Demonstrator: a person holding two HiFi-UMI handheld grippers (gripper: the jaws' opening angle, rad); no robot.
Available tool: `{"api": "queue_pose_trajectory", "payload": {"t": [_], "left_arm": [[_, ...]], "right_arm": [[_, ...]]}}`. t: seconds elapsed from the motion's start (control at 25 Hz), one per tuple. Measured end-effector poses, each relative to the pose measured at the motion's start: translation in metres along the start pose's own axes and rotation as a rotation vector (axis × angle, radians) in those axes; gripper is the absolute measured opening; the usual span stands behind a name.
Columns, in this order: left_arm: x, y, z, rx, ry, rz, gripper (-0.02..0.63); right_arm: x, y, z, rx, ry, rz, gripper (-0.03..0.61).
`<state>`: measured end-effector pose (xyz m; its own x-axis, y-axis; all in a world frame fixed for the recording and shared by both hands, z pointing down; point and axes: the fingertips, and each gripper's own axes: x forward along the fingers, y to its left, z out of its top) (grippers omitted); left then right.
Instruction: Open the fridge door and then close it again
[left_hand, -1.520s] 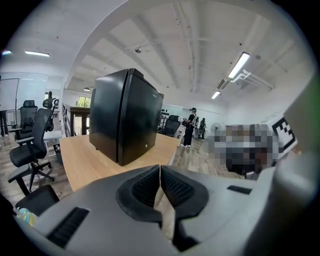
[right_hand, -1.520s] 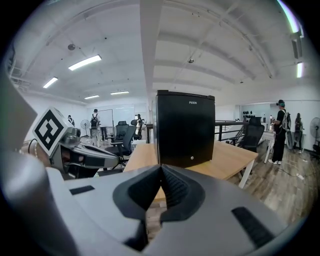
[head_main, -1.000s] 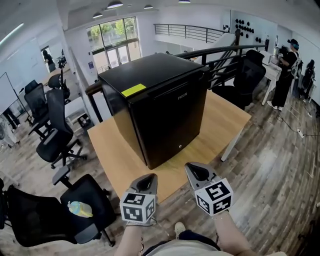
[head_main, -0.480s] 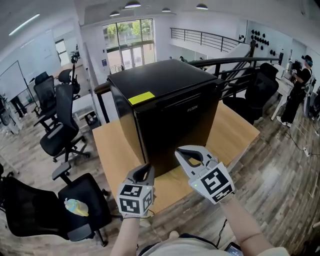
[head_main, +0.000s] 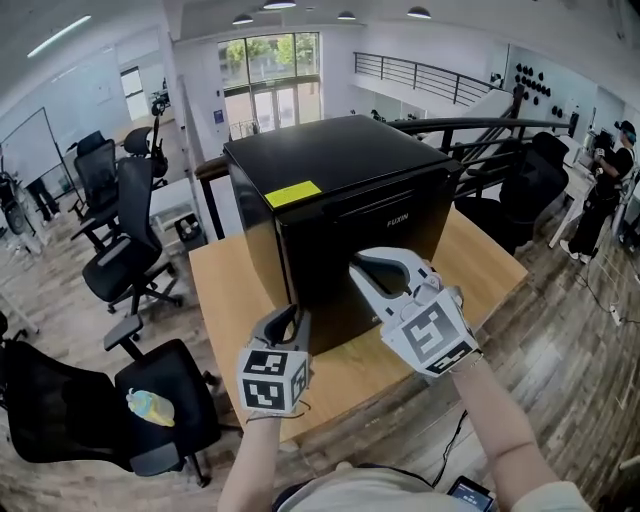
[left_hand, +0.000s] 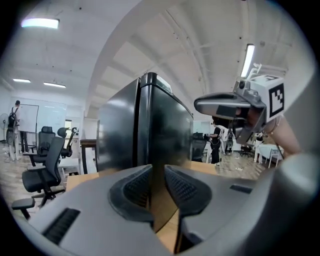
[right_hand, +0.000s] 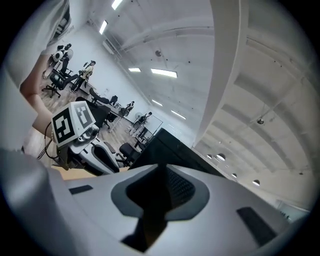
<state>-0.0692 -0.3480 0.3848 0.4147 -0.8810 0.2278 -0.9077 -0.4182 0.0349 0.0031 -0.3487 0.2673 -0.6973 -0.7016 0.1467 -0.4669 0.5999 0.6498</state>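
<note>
A black mini fridge (head_main: 340, 170) with a yellow sticker (head_main: 293, 193) on top stands on a wooden table (head_main: 230, 290), door shut. My left gripper (head_main: 285, 318) hovers by the fridge's lower front-left corner. Its jaws are opening, with a narrow gap and nothing between them (left_hand: 158, 187); the fridge's edge (left_hand: 145, 120) lies straight ahead. My right gripper (head_main: 372, 268) hangs in front of the door, rolled on its side. Its jaws are just parting (right_hand: 159, 187), empty, with the fridge top (right_hand: 175, 150) beyond. Neither gripper touches the fridge.
Black office chairs (head_main: 130, 250) (head_main: 70, 420) stand left of the table, one with a small bottle (head_main: 150, 407) on its seat. A dark stair railing (head_main: 480, 125) runs behind the fridge. A person (head_main: 610, 170) stands far right. Wood floor surrounds the table.
Both grippers rose and moved forward from the table's near edge toward the fridge front. The right one rolled onto its side. Both pairs of jaws went from shut to slightly apart.
</note>
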Motion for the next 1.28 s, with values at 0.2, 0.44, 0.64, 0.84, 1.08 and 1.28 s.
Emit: {"api": "queue_pose_trajectory", "payload": {"t": [0.2, 0.44, 0.64, 0.84, 1.08, 1.28], "left_arm": [[0.011, 0.008, 0.000, -0.022, 0.001, 0.027, 0.116], [0.021, 0.014, 0.000, -0.037, 0.000, 0.035, 0.129], [0.029, 0.018, 0.000, -0.036, 0.000, 0.046, 0.137], [0.033, 0.020, 0.000, -0.026, 0.001, 0.039, 0.141], [0.038, 0.020, 0.000, -0.022, -0.001, 0.009, 0.155], [0.040, 0.021, 0.001, -0.012, -0.003, -0.017, 0.160]], "right_arm": [[0.009, -0.022, 0.005, -0.030, -0.025, -0.001, 0.108], [0.020, -0.041, 0.006, -0.044, -0.041, 0.002, 0.178], [0.028, -0.046, 0.003, -0.104, -0.026, 0.038, 0.212], [0.034, -0.049, -0.002, -0.152, -0.009, 0.063, 0.222], [0.042, -0.043, -0.005, -0.206, -0.003, 0.106, 0.223], [0.046, -0.048, -0.003, -0.199, -0.023, 0.103, 0.186]]}}
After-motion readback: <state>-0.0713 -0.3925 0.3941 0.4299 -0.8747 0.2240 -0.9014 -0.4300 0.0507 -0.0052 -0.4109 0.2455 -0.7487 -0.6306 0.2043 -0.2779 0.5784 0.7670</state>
